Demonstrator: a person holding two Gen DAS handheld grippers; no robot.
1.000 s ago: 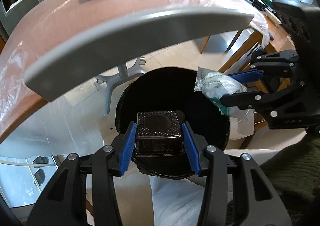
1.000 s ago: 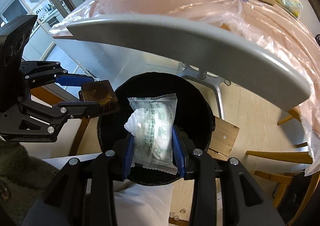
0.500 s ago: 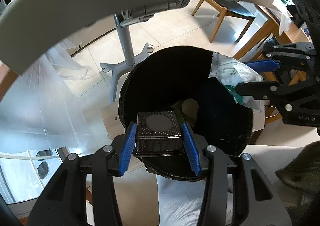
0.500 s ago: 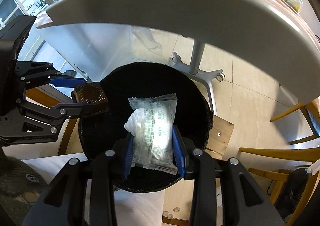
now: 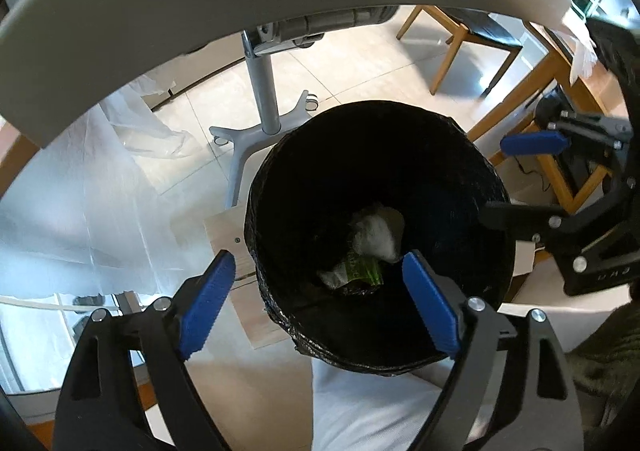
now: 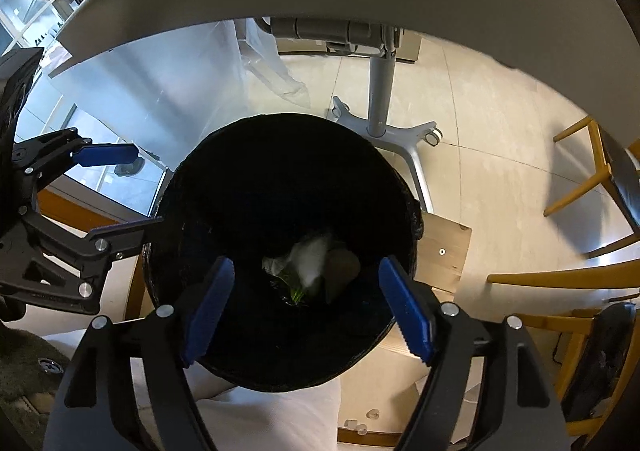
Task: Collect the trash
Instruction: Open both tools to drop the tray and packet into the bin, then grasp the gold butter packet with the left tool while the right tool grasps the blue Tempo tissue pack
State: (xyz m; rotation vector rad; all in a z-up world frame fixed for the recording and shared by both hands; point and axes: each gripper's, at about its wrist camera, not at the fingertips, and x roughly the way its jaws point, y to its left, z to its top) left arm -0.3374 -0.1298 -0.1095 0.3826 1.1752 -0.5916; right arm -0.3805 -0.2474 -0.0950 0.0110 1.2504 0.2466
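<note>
A: Grippers over bin (image 5: 280, 187); left gripper (image 5: 316, 291) and right gripper (image 6: 306, 297) opening, nothing between their jaws.
B: We aim downward so drops land inside; trash (image 5: 374, 237) lies at the bottom.

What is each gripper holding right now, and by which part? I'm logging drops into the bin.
Nothing. The left gripper and right gripper are both opening, empty, over the black bin.

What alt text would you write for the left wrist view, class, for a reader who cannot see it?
The left hand-held gripper, jaws opening and empty, hangs over a black-lined trash bin with crumpled wrappers at the bottom. The right hand-held gripper, also empty, reaches in from the right, beneath a grey table edge.
</note>
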